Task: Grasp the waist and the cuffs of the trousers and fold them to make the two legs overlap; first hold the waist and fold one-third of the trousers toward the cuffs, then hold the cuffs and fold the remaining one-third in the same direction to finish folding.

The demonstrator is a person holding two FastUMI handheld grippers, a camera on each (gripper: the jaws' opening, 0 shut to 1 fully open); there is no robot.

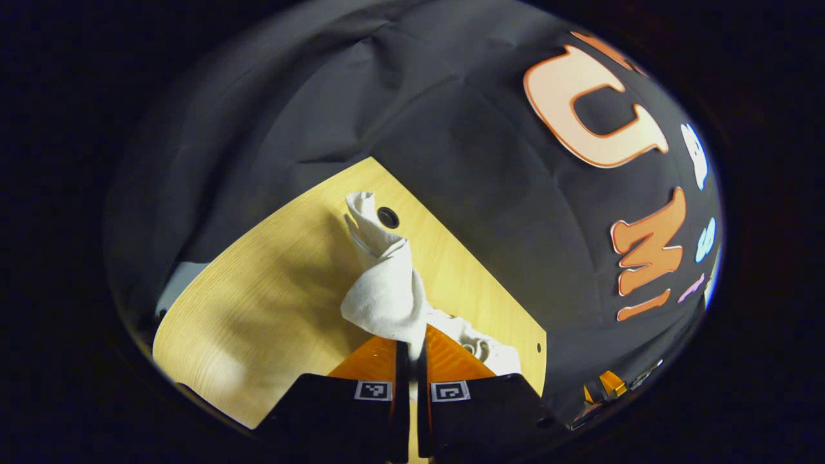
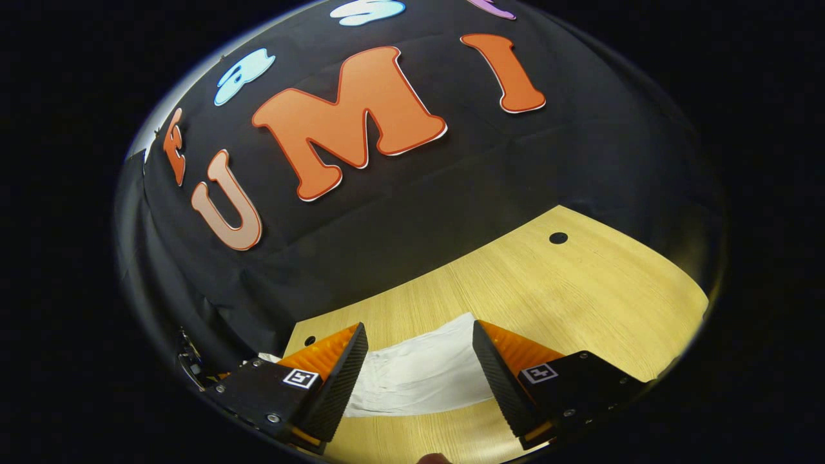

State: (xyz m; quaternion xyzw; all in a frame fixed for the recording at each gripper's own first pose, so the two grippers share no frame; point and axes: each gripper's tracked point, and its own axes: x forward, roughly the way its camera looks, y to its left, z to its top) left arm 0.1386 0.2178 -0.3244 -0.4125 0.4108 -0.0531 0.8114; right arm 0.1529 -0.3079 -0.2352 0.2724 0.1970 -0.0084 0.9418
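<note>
Left hand-held gripper: fingers drawn together, clamped on a bunch of the white trousers. Cloth rises out from between the fingertips in a twisted, gathered column that runs away from the camera across the desk. More crumpled fabric lies just right of the fingers, resting on the wood. Far end of the column reaches a round dark hole in the desk top, just beside it. Which part of the garment is pinched, waist or cuff, cannot be told.

Right hand-held gripper: fingers wide apart, nothing between them in contact. In the right gripper view, a flat white stretch of the trousers lies on the desk in the gap between the two fingers, below them; whether the tips touch the cloth cannot be told. Beyond it, bare light wood with a small round hole near the far edge, then the black cloth wall.
</note>
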